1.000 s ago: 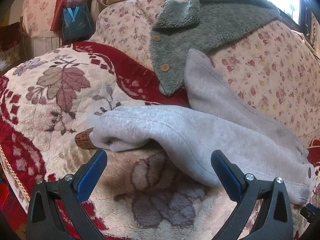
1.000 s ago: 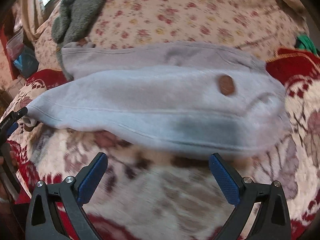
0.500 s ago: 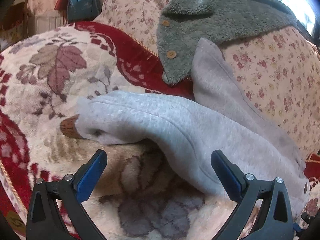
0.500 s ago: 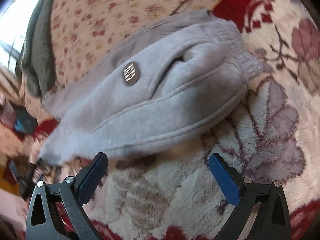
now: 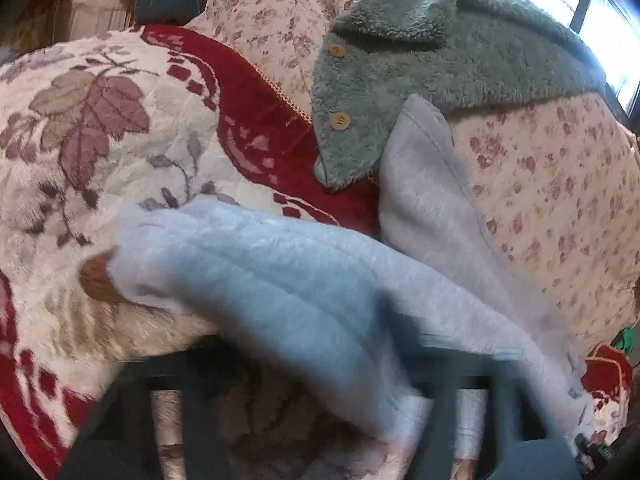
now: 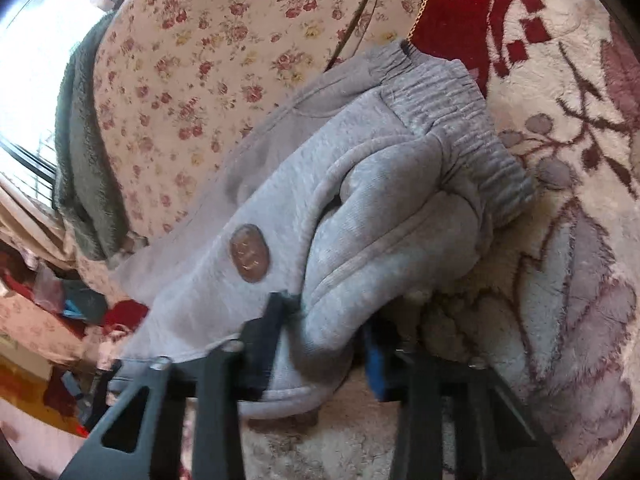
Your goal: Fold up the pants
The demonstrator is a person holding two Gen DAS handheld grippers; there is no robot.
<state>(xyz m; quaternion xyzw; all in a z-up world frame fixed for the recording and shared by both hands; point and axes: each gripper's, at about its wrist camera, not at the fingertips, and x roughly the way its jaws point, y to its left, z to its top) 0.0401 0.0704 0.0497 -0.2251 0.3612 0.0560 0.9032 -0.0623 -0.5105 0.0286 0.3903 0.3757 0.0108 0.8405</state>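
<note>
Both the left gripper (image 5: 320,364) and right gripper (image 6: 320,336) are closing, grey pants (image 6: 360,208) between their jaws.

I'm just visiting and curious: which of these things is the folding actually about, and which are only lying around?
Part of the job:
- grey pants
- left claw, closing on the pants leg
- right claw, closing on the pants near the waistband

Just lying about:
- green fleece jacket
- floral quilt
- red leaf-pattern blanket

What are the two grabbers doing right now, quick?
Left gripper: jaws closing, grey pants between them; too blurred to tell if gripped.
Right gripper: jaws closing on the pants' near edge, fabric bunched between the fingers.
</note>
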